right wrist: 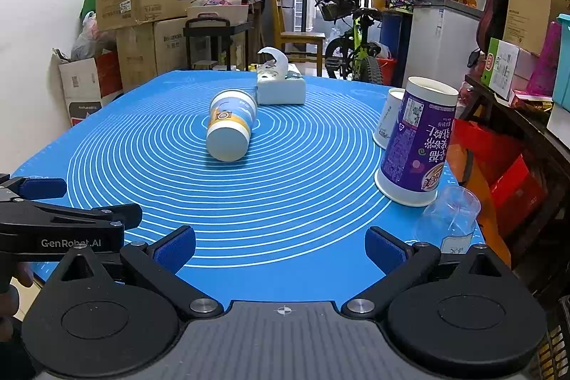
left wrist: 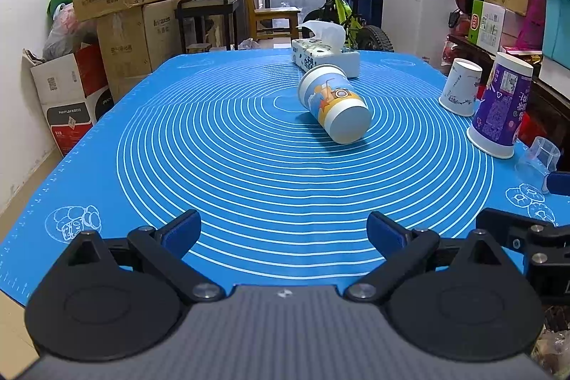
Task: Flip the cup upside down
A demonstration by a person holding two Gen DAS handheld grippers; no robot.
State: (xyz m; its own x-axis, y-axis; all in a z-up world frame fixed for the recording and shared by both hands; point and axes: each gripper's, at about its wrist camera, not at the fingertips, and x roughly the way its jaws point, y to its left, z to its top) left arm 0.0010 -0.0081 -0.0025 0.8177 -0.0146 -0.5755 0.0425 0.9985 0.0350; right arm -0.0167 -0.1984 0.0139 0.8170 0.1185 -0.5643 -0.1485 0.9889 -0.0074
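Ahead of both tools, the blue-and-orange printed paper cup (left wrist: 333, 104) lay on its side near the middle of the blue silicone mat with white concentric rings (left wrist: 178, 138) that covered the worktop. Its long axis ran roughly toward the cameras, closed white base nearer, open mouth pointing away toward the white tissue box (left wrist: 326, 56) just behind it.

From the left hand-held gripper (left wrist: 283, 232), fingers spread wide and holding nothing, the cup lay ahead and a little to the right. From the right hand-held gripper (right wrist: 281, 244), likewise wide open and empty, it lay ahead and somewhat to the left. Neither looked clearly nearer; both were well apart from it. My judgement was that a grasp across the cup's barrel, followed by a tilt onto its rim, would be what the flip called for.

Counted left to right: one cup on its side, one tissue box, then three vessels already standing mouth-down at the right edge — one white paper cup with blue drawing (left wrist: 459, 86), one taller purple printed paper cup (right wrist: 418, 148), and one small clear plastic cup (right wrist: 450, 219).
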